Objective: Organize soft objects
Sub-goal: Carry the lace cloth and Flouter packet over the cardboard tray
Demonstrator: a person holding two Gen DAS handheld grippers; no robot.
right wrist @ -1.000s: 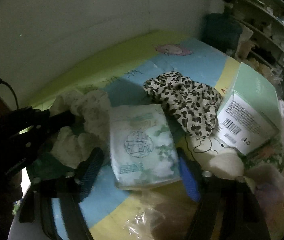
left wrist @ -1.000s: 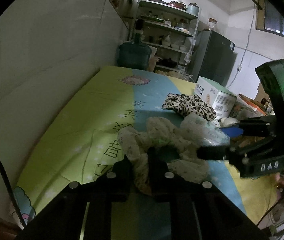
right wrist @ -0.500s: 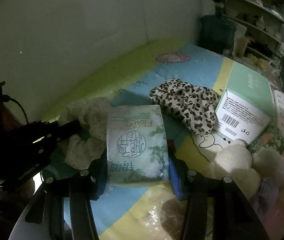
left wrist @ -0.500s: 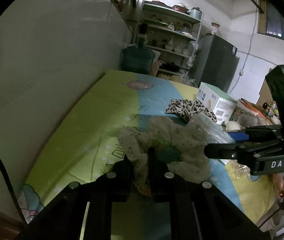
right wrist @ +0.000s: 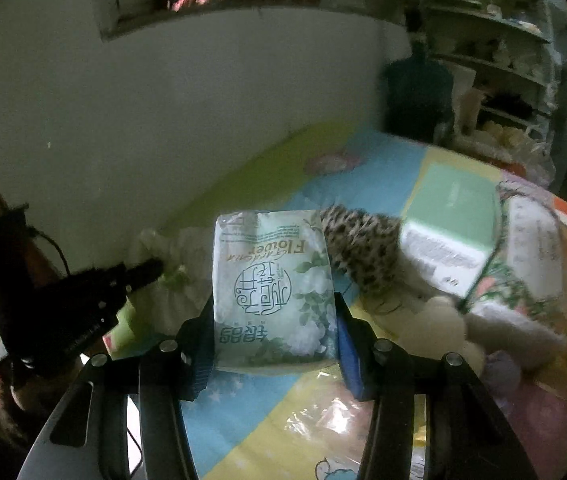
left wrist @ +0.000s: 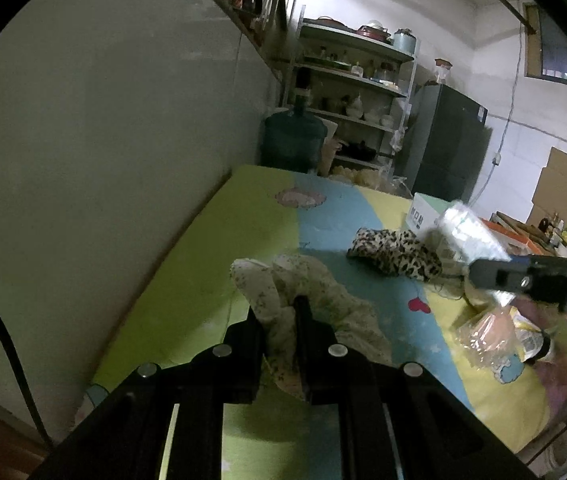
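The tissue pack (right wrist: 273, 288) has a glossy, crinkled plastic wrap; the floral cloth (left wrist: 315, 300) looks soft and matt, the leopard cloth (left wrist: 397, 254) fuzzy.

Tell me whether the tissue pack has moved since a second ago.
Yes. The tissue pack has lifted off the mat, clamped in the right gripper, now overlapping the leopard cloth.

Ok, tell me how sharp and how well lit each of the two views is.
Left wrist view: dim, fisheye-curved, dark at the corners; the cloth is fairly sharp, the tissue pack at right smeared. Right wrist view: darker; the pack's print is readable, but the box and shelves behind are motion-blurred.
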